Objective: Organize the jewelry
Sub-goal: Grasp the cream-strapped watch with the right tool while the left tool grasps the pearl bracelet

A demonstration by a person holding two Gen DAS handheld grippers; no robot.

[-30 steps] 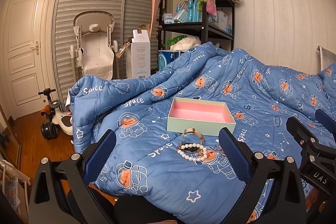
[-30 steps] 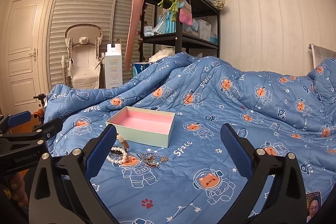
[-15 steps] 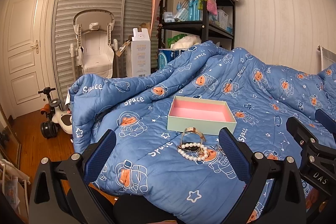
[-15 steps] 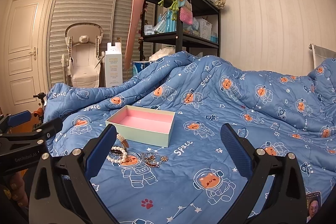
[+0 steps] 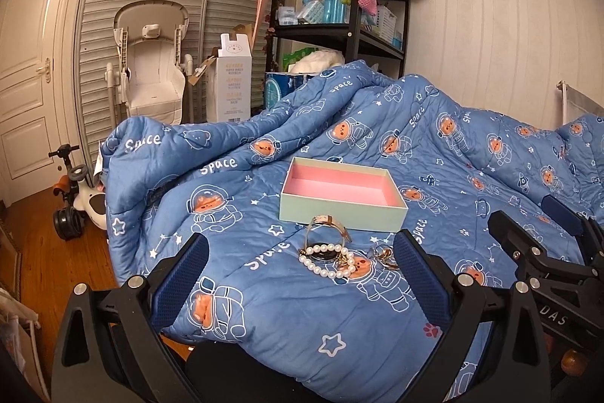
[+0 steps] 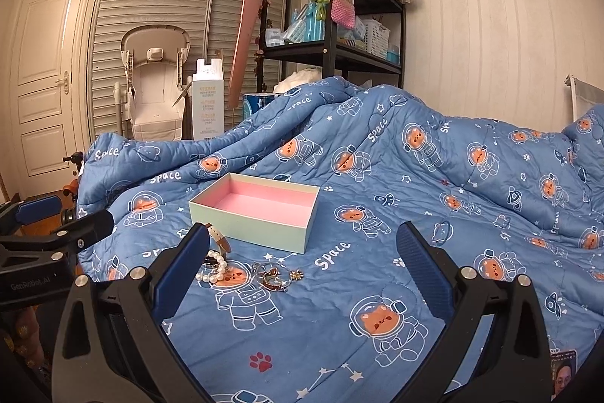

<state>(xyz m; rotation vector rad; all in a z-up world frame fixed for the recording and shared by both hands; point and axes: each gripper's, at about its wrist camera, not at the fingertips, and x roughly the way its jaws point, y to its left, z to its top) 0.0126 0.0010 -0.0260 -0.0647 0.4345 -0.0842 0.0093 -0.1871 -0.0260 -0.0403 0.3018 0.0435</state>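
An open mint-green box with a pink inside [image 5: 341,193] [image 6: 256,210] sits on the blue space-print quilt [image 5: 264,289]. Just in front of it lie a watch with a tan strap [image 5: 327,222] [image 6: 219,237], a white pearl bracelet [image 5: 327,261] [image 6: 212,269] and a small heap of gold jewelry [image 5: 385,255] [image 6: 271,276]. My left gripper [image 5: 300,270] is open and empty, just short of the pearls. My right gripper [image 6: 302,265] is open and empty, with the jewelry toward its left finger. Each gripper shows at the edge of the other's view.
The quilt [image 6: 415,176] rises in folds behind the box. A black shelf unit [image 5: 351,6] with bottles and hanging knit bags, a white tall carton [image 5: 234,82] and a baby chair [image 5: 154,63] stand beyond the bed. A toy scooter [image 5: 75,203] stands on the wood floor at left.
Both grippers stay open and nearly still; the views shift only very slightly. The jewelry and box have not moved.
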